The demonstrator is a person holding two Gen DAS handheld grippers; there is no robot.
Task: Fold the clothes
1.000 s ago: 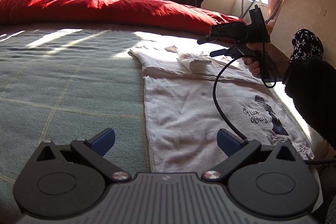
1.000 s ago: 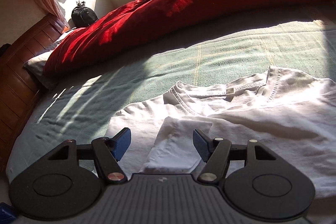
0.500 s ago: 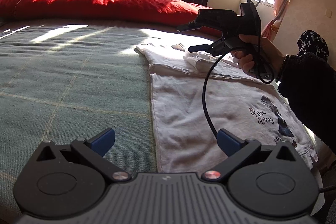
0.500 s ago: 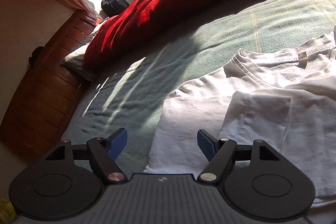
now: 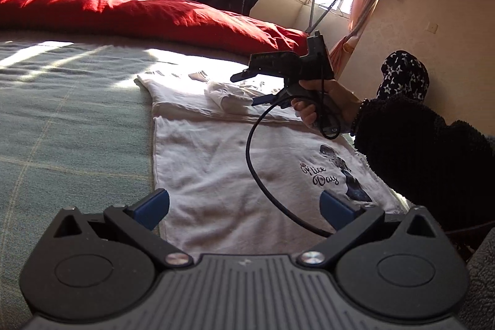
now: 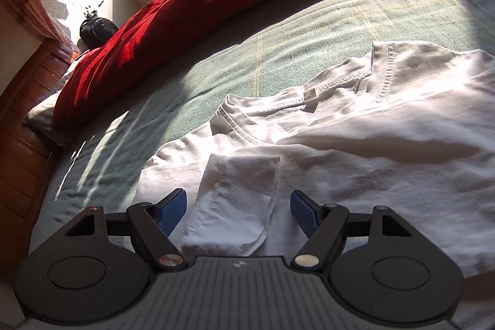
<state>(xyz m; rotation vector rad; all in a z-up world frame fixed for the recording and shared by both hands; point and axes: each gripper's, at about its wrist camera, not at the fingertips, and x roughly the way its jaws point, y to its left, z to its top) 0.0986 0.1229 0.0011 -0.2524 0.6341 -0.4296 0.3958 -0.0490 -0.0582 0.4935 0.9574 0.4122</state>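
Your white T-shirt (image 5: 216, 163) lies flat on the green checked blanket (image 5: 62, 129) of the bed, print side up, with its near sleeve (image 6: 238, 200) folded in over the chest. The print reads "Nice Day" (image 5: 320, 175) in cursive script, beside a dark figure graphic. A small neck label (image 6: 310, 96) sits inside the collar; its writing is too small to read.

Your left gripper (image 5: 244, 207) hovers over the shirt's lower hem area, jaws wide apart and gripping nothing. Your right gripper (image 6: 238, 211) is held low over the folded sleeve, jaws likewise wide apart with the sleeve lying between them (contact with the cloth cannot be confirmed). In the left wrist view your right hand (image 5: 328, 104) grips that tool's handle above the shoulder region, and a black cable (image 5: 252, 163) loops from it across the shirt.

A red duvet (image 5: 139, 14) lies bunched along the far side of the bed, well apart from the shirt.
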